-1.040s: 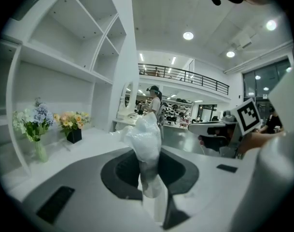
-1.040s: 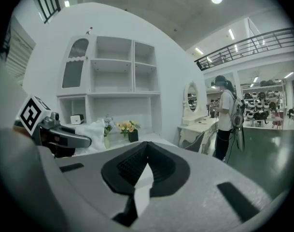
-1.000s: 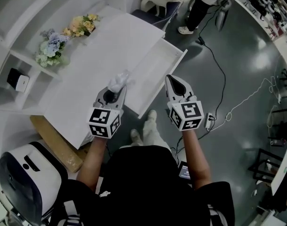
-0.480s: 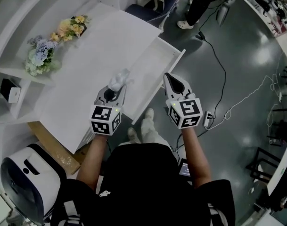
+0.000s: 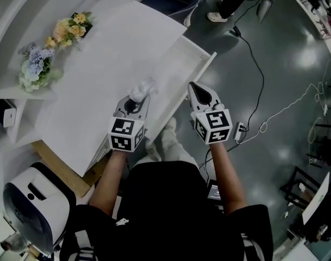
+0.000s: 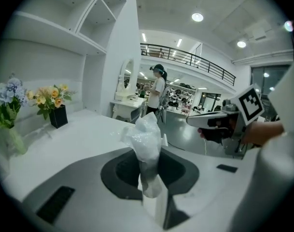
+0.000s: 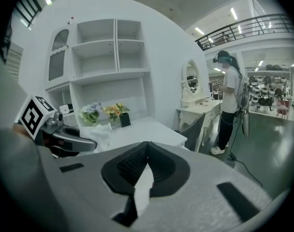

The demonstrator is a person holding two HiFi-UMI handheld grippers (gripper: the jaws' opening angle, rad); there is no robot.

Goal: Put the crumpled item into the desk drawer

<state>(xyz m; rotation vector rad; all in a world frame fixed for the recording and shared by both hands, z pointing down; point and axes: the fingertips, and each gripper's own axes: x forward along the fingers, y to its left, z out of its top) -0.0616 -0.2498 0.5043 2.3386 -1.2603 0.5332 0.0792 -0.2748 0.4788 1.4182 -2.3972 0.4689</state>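
Overhead, one crumpled item (image 5: 142,87) in left hand-held gripper (image 5: 138,97), one drawer (image 5: 179,76) — open.

Recessed ceiling lights (image 6: 197,17), at about one o'clock in the left gripper view, light the room evenly and coolly. In the head view the polished grey floor (image 5: 306,58) throws back soft round glare at two o'clock, and the white desk top (image 5: 100,75) looks nearly washed out. Both gripper views bulge like a fisheye inside a black rim; their foreground at six o'clock is soft, while the crumpled plastic (image 6: 147,139) stays fairly sharp.
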